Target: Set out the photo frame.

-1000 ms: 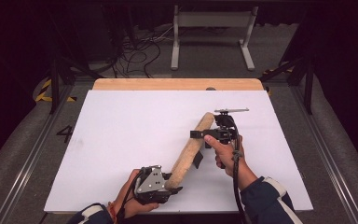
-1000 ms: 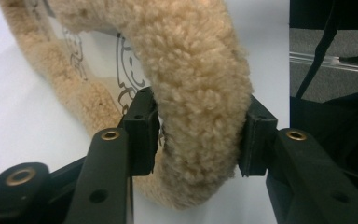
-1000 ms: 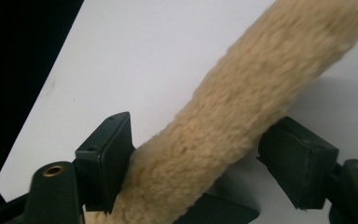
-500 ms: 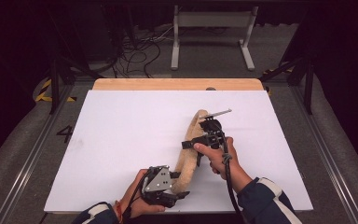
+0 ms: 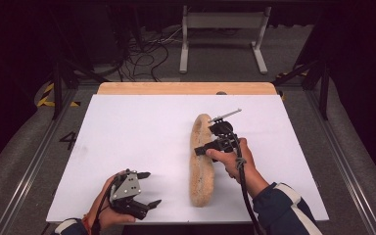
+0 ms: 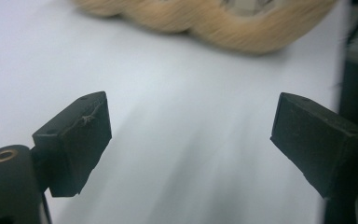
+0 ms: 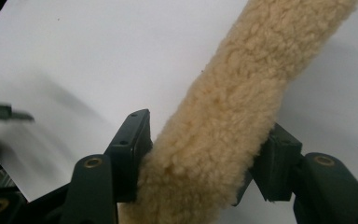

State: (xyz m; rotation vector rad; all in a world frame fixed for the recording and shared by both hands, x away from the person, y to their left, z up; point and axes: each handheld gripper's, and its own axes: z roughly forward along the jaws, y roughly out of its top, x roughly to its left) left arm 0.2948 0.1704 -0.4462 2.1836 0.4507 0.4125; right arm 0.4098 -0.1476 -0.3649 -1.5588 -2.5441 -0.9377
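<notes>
High view: the fleece roll (image 5: 201,161) is lying on the white bench (image 5: 127,132); the right hand-held gripper (image 5: 203,149) is clamping its middle, seemingly to steer it.

Left gripper view: the left hand-held gripper (image 6: 189,140) is waiting spread apart near the roll.

Right gripper view: both jaws are squeezing the roll.

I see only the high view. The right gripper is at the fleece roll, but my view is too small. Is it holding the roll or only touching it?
Observer: The right gripper is shut on the fleece roll; in the right gripper view one jaw presses each side of it.
Operator: And the left gripper, is something between its jaws?
Observer: No. In the left gripper view the left gripper stands wide open, with bare white table between its jaws.
Operator: Does the left one point at the roll?
Observer: Yes, the roll lies ahead of its jaws, apart from them.
</notes>
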